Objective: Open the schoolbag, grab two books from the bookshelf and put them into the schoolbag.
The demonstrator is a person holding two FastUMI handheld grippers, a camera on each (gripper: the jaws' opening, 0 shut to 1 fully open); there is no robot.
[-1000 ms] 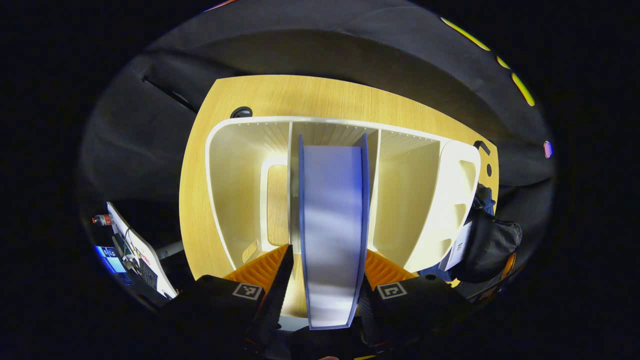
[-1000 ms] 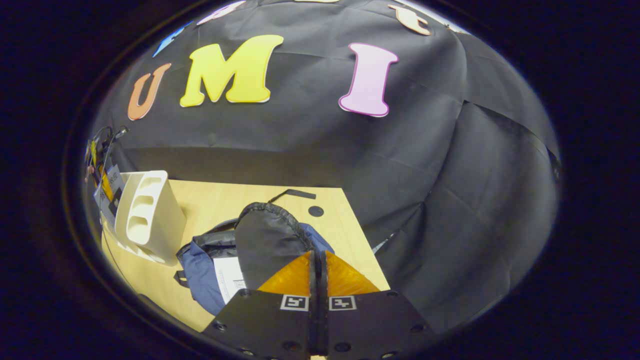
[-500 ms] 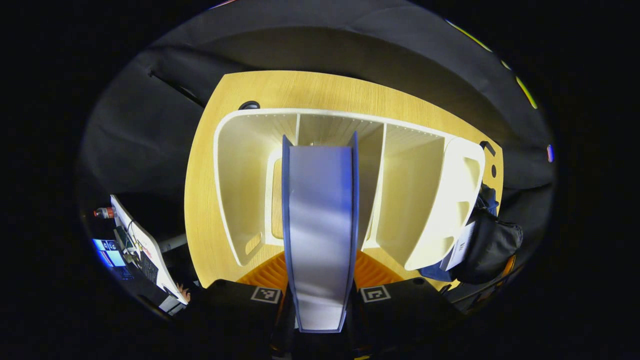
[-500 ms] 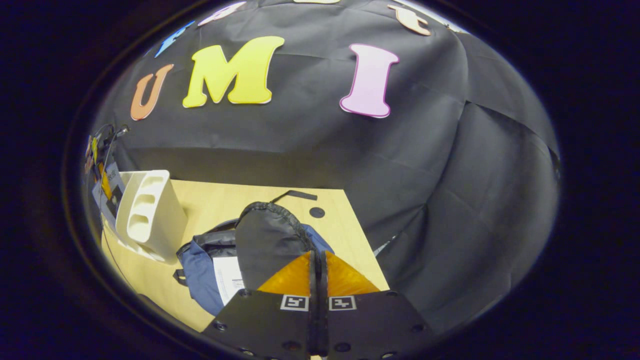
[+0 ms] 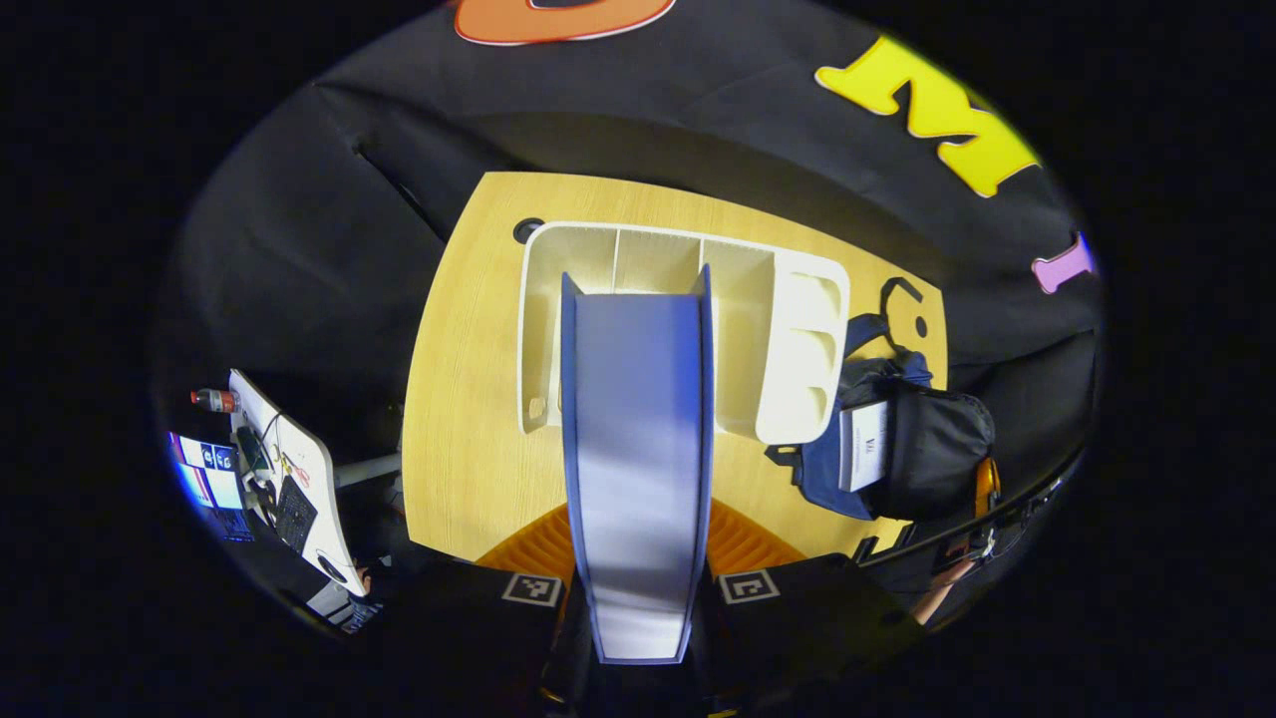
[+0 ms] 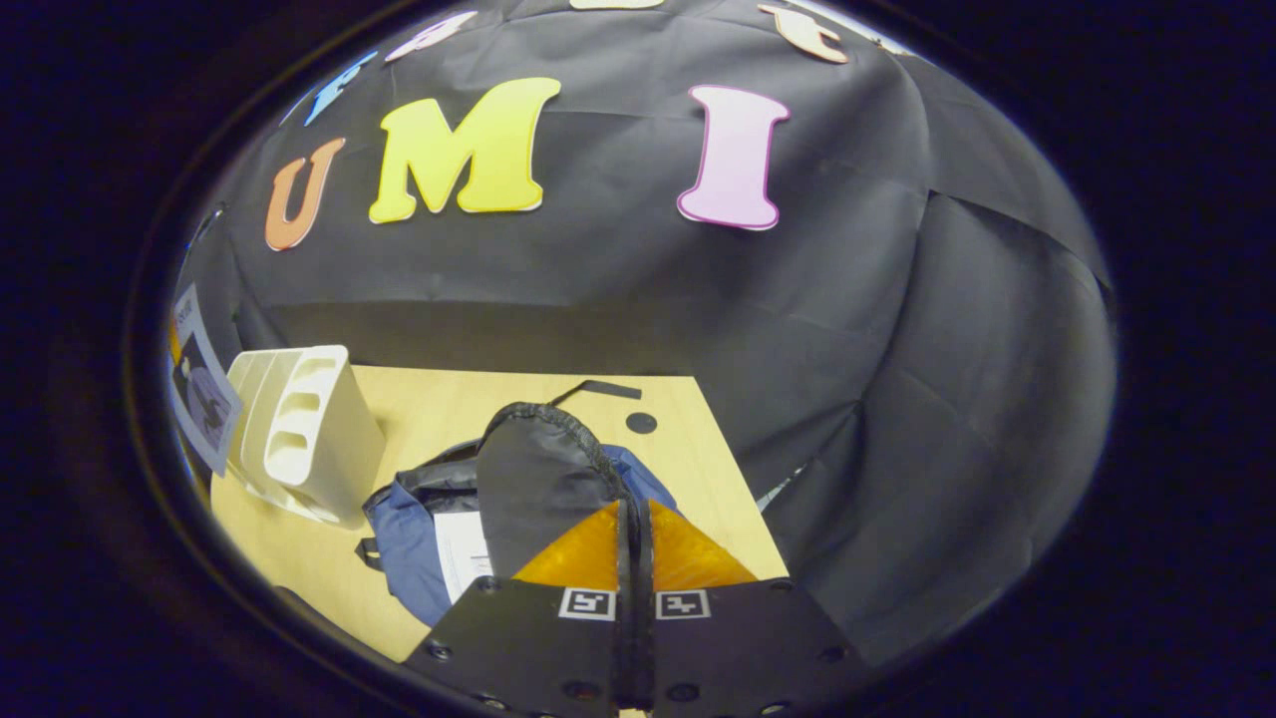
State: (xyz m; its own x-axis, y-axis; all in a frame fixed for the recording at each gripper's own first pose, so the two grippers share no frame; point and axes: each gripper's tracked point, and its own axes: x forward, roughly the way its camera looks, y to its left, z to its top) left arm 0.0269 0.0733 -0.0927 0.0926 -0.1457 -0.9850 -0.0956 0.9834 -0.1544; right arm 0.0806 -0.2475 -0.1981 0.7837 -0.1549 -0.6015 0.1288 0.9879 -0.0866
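Note:
A blue book (image 5: 638,429) stands upright between the fingers of my left gripper (image 5: 638,534), which is shut on it, held above and in front of the white bookshelf (image 5: 797,349). Right of the shelf, the blue and black schoolbag (image 5: 897,449) lies on the table with its mouth open. In the right gripper view my right gripper (image 6: 633,509) is shut at the edge of the bag's raised black flap (image 6: 538,469) and holds it up. A white book (image 6: 461,553) shows inside the schoolbag (image 6: 409,538). The bookshelf (image 6: 309,429) stands left of the bag, and the held book (image 6: 199,389) shows at the far left.
The wooden table (image 5: 459,399) has a round cable hole (image 5: 525,230) behind the shelf and another (image 6: 641,423) behind the bag. A side desk (image 5: 279,469) with a screen and a bottle stands off to the left. A hand (image 5: 937,598) shows at the lower right.
My left gripper has lifted the blue book up and back out of the shelf, which now looks smaller and farther off. The right gripper has held still on the flap.

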